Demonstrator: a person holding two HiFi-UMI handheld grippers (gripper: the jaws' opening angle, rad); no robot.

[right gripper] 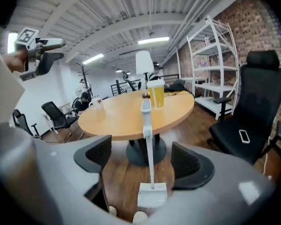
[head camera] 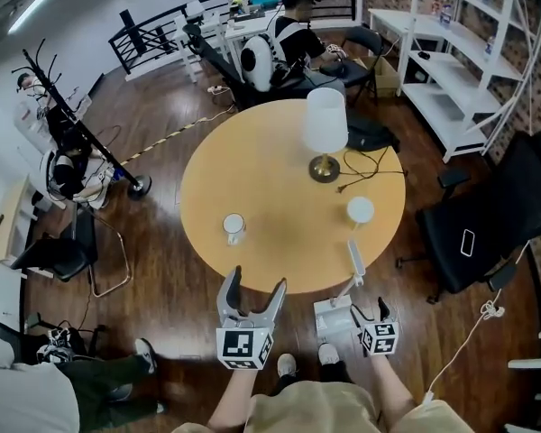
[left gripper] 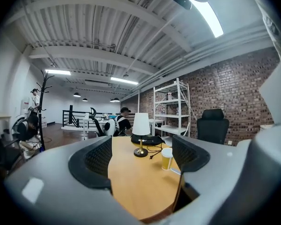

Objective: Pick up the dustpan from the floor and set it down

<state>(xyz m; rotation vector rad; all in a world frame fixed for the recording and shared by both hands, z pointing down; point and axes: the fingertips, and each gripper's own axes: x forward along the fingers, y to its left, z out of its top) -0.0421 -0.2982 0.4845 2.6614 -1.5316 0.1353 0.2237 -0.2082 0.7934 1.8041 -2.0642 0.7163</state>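
The white dustpan [head camera: 332,317] stands on the wooden floor by the near edge of the round table [head camera: 279,165], its long handle [head camera: 354,260] upright against the table rim. In the right gripper view the dustpan pan [right gripper: 152,195] sits low in the middle with the handle [right gripper: 147,125] rising between the jaws' line of sight. My right gripper [head camera: 371,314] is low beside the pan, open [right gripper: 143,162], touching nothing. My left gripper [head camera: 252,296] hovers open at the table's near edge; between its jaws [left gripper: 143,161] only tabletop shows.
On the table stand a lamp [head camera: 325,132], a white mug [head camera: 233,228] and a cup of yellow drink [head camera: 360,210]. A black office chair [head camera: 487,224] is right of the table, white shelves [head camera: 451,70] behind it. A person sits at the far side. My shoes [head camera: 287,365] are next to the pan.
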